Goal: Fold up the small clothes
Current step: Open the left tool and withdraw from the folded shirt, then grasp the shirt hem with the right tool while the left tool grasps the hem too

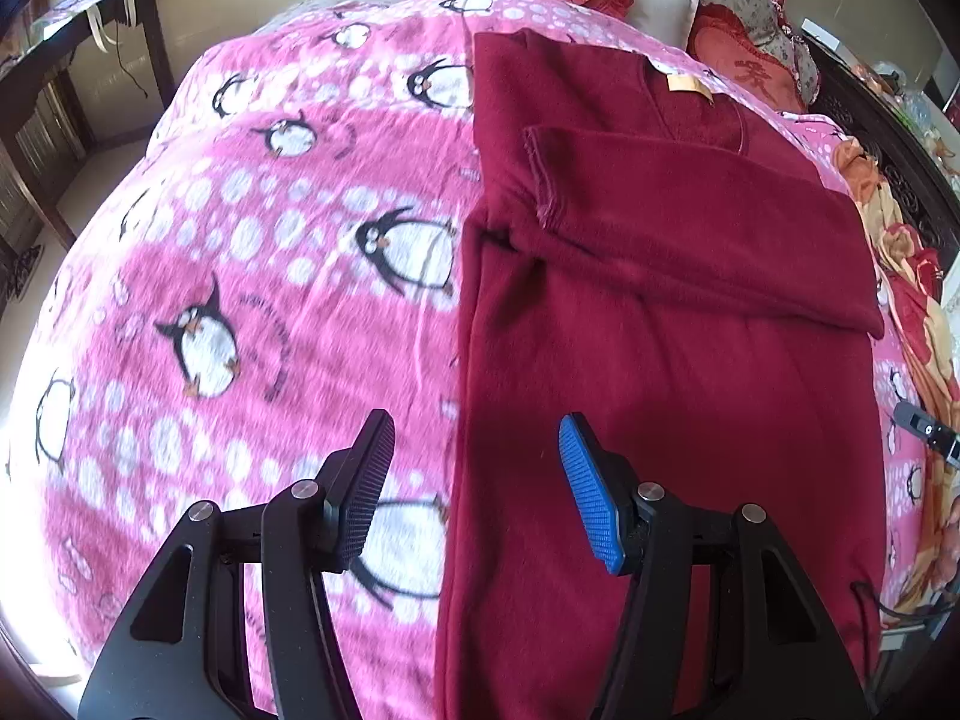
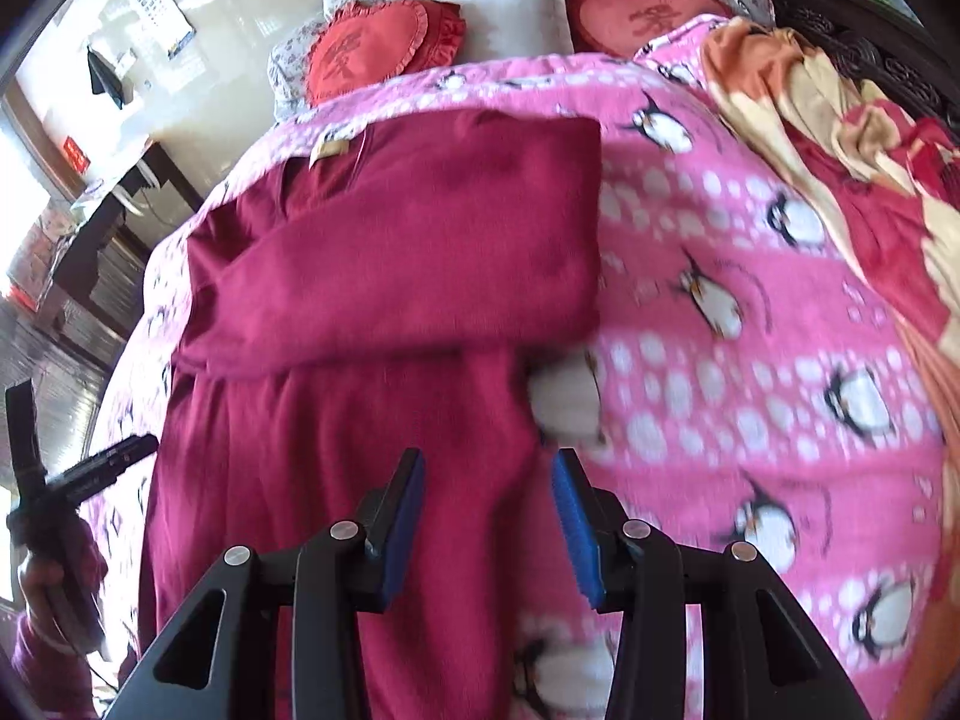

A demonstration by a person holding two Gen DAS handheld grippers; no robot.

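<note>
Pink penguin-print blanket (image 1: pixel 240 276) covers a bed, with red heart-shaped cushions (image 2: pixel 372 48) and a white pillow (image 2: pixel 516 18) at the far end and an orange and red quilt (image 2: pixel 840 138) bunched along the right side. On the blanket lies a dark red sweater (image 1: pixel 660 360), collar and tan label (image 1: pixel 684 83) pointing away.

By the look of it, folding is partly done: both sides seem turned in to make a long narrow strip, and a sleeve (image 1: pixel 690 222) lies crosswise over the chest. What seems left is bringing the near hem up toward the collar, perhaps in two folds.

Left gripper (image 1: pixel 477 492) hovers with its jaws wide and empty, straddling the sweater's left edge; one pad is over the blanket, the other over the cloth. Right gripper (image 2: pixel 489 534) is also parted and holds nothing, poised over the sweater's right edge near the hem. Whether either pad touches the fabric cannot be told.
</note>
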